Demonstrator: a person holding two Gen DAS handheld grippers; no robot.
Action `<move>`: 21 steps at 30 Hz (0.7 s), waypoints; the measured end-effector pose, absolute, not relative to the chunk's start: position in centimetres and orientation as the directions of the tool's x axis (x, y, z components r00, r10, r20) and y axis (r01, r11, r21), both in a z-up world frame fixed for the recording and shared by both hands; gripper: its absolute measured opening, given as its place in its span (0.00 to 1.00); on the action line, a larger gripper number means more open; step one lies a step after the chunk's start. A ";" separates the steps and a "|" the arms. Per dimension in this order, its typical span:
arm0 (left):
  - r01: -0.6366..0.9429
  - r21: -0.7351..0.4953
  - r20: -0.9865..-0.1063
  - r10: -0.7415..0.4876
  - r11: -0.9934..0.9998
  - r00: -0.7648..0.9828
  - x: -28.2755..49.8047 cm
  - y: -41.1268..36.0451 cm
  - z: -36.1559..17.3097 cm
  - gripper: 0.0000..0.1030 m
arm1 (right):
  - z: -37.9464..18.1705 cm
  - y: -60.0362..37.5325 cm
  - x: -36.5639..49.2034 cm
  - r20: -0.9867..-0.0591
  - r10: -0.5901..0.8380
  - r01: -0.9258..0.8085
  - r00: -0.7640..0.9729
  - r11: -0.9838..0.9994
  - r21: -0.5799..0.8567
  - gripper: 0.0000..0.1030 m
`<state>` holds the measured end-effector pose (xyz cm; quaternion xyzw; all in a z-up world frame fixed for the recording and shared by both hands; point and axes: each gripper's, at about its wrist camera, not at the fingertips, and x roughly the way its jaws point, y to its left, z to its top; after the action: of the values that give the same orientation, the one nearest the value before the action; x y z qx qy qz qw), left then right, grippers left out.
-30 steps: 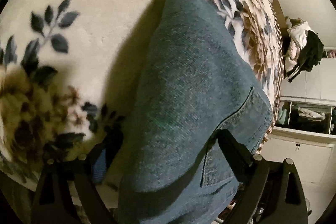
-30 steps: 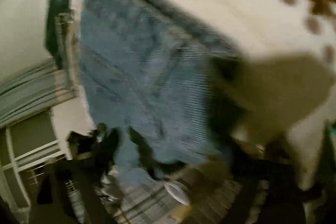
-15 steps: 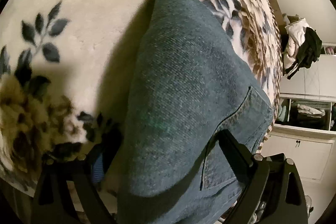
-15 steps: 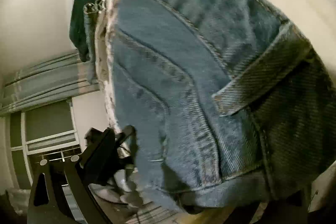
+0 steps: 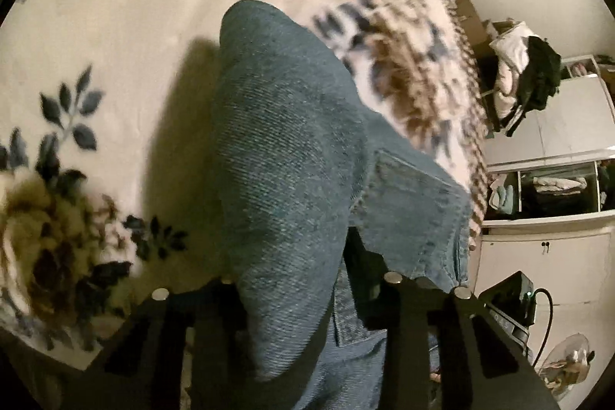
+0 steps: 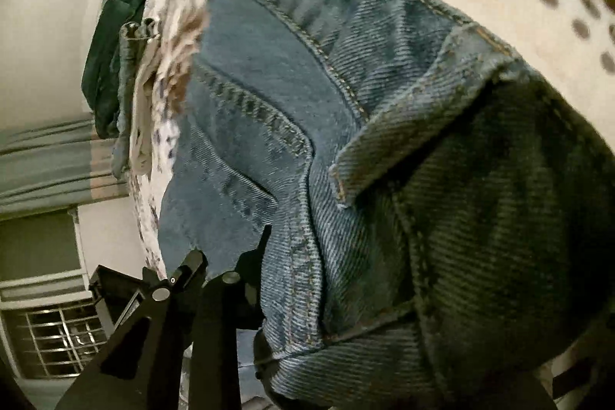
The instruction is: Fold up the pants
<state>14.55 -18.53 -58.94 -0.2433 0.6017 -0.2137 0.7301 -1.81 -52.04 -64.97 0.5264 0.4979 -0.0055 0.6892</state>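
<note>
Blue denim pants (image 5: pixel 292 156) lie on a cream floral blanket (image 5: pixel 127 25) and stretch away from me in the left wrist view. My left gripper (image 5: pixel 296 291) is shut on a bunched fold of the denim, which hangs between its fingers. In the right wrist view the pants (image 6: pixel 346 125) fill the frame, with waistband, belt loop and seams showing. My right gripper (image 6: pixel 326 294) is shut on the waistband end; only its left finger (image 6: pixel 246 264) shows, the other is hidden under the cloth.
White cabinets and open shelves (image 5: pixel 553 187) with piled clothes (image 5: pixel 526 75) stand to the right of the bed. Folded dark clothes (image 6: pixel 115 56) lie at the blanket's far edge. Curtains (image 6: pixel 42 164) and a window grille (image 6: pixel 57 337) are at the left.
Both grippers have lifted and pulled the denim toward me. The left fingers have closed in tighter on the fold. The right view has steadied from blur, with the waistband now nearer.
</note>
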 end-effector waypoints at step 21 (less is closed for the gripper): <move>0.076 -0.684 -0.659 -0.660 0.725 0.360 24.5 -15.3 -39.3 0.24 | -41.1 -49.1 8.7 -0.570 0.517 0.275 0.639 0.538 0.797 0.27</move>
<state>24.50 -15.28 -39.30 -0.2843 0.5132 -0.2377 0.7742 8.69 -49.11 -41.15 0.4741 0.4175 0.0783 0.7713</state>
